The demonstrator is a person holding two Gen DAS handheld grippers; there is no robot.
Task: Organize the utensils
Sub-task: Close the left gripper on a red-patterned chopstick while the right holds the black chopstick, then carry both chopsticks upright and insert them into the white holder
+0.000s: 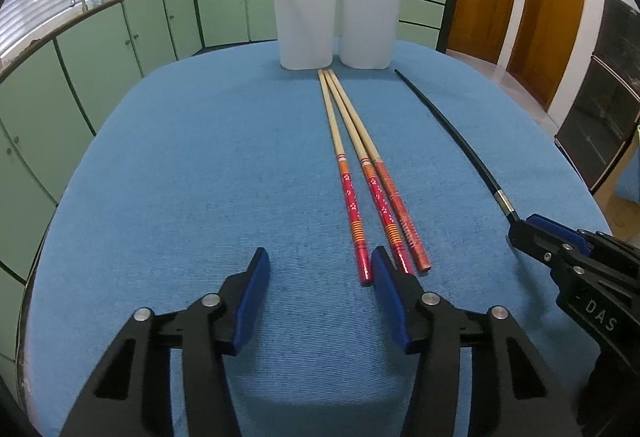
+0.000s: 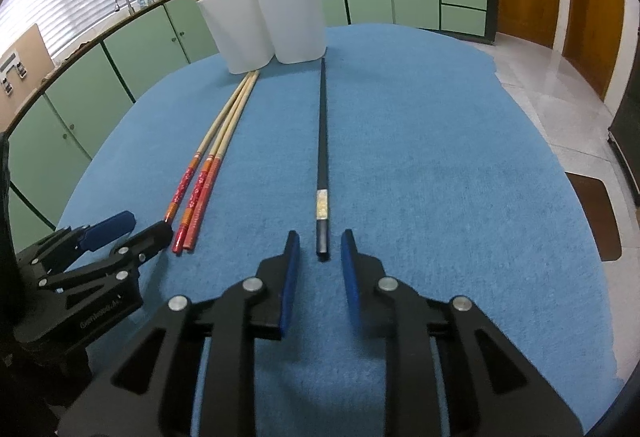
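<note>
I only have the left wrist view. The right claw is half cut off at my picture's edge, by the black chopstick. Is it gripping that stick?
Observer: No. The right claw is open. The near end of the black chopstick lies between its pads, with a gap on each side.
Operator: The stick looks bowed to me. Is it?
Observer: No, it is straight. It lies flat on the cloth with its tip right at the base of the right cup.
Operator: What's to the right of that claw?
Observer: Only cloth. Beyond its edge lies a brown mat.
</note>
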